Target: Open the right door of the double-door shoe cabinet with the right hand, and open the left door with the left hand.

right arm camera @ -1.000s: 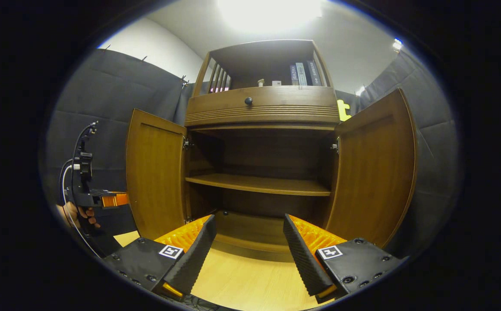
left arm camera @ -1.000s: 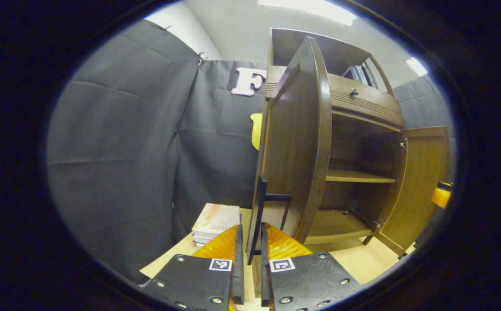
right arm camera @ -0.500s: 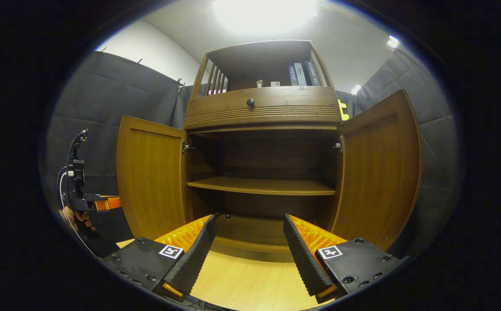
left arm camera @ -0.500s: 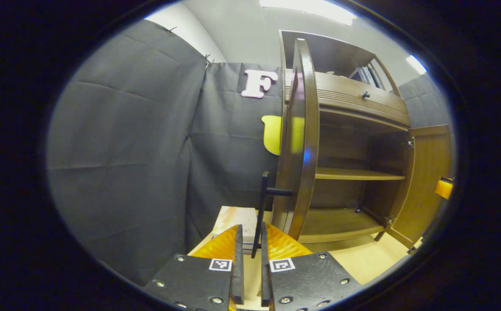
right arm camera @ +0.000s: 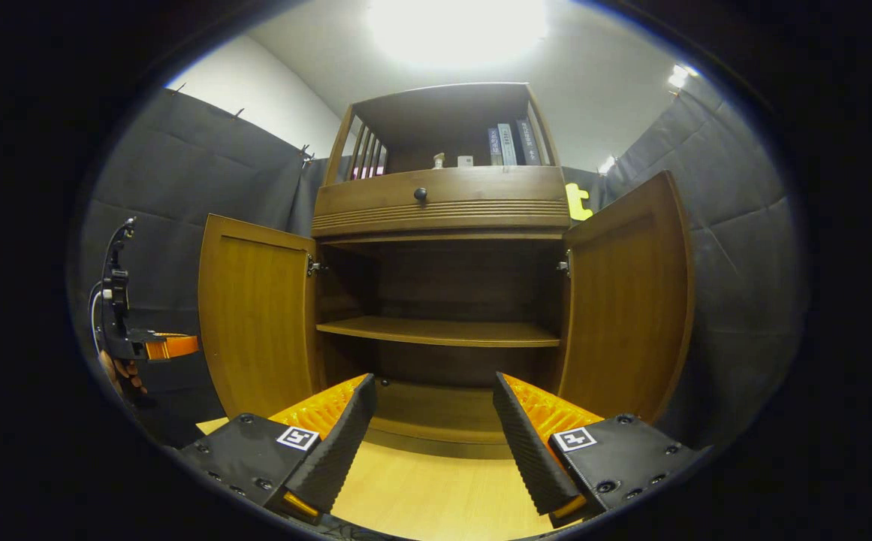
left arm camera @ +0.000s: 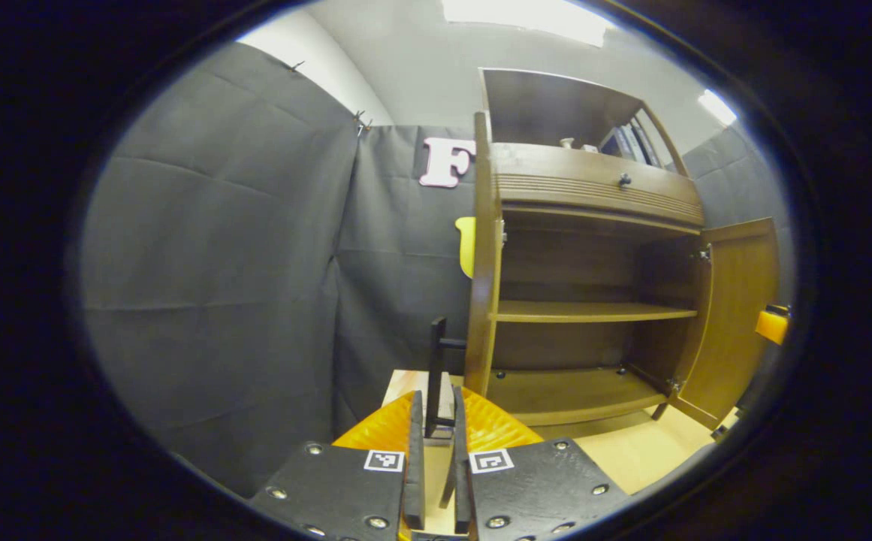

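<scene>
My left gripper (left arm camera: 433, 451) is pinching the black handle (left arm camera: 436, 373) of the left door (left arm camera: 483, 255). I am swinging that door wider than a second ago; it is looking edge-on now. My right gripper (right arm camera: 430, 428) is hanging open, holding nothing. The right door (right arm camera: 626, 300) is standing wide, so the cabinet (right arm camera: 442, 203) is looking open, shelves bare.
</scene>
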`<state>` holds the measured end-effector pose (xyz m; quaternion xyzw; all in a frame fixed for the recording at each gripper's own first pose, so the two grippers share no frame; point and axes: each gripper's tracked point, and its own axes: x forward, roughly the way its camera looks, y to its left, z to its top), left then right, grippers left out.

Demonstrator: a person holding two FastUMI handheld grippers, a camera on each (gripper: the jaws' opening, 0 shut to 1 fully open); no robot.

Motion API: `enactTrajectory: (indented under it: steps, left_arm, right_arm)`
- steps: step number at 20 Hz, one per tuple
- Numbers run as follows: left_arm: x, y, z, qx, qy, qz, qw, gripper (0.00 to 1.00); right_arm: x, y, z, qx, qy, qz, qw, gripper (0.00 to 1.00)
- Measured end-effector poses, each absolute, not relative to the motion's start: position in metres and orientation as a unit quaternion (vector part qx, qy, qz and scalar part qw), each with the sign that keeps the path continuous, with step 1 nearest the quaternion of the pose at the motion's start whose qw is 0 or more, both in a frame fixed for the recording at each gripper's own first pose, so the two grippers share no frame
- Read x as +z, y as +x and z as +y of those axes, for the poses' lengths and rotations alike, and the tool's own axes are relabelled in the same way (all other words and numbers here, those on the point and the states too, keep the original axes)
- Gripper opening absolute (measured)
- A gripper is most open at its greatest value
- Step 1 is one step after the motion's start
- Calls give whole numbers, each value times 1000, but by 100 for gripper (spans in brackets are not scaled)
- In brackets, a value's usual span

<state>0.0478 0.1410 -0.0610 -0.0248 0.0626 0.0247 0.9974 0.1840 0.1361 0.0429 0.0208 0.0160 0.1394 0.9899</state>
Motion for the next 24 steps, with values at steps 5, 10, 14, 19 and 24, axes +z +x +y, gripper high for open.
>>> enactTrajectory:
  steps: [5,10,14,19,24]
  left_arm:
    - [-49,6,115,29,-26,58,998,17]
    - [-38,-28,80,19,-29,57,998,18]
    - [-29,-52,55,6,-23,51,998,18]
    - [-18,-83,25,-14,-19,46,999,18]
    - [-18,-106,13,-22,-13,46,999,18]
  right_arm:
    - [48,161,98,133,26,15,991,98]
    - [56,134,56,106,31,4,994,98]
    - [57,117,31,88,45,2,995,96]
    - [56,102,13,73,58,3,996,95]
    - [53,98,10,71,59,10,996,95]
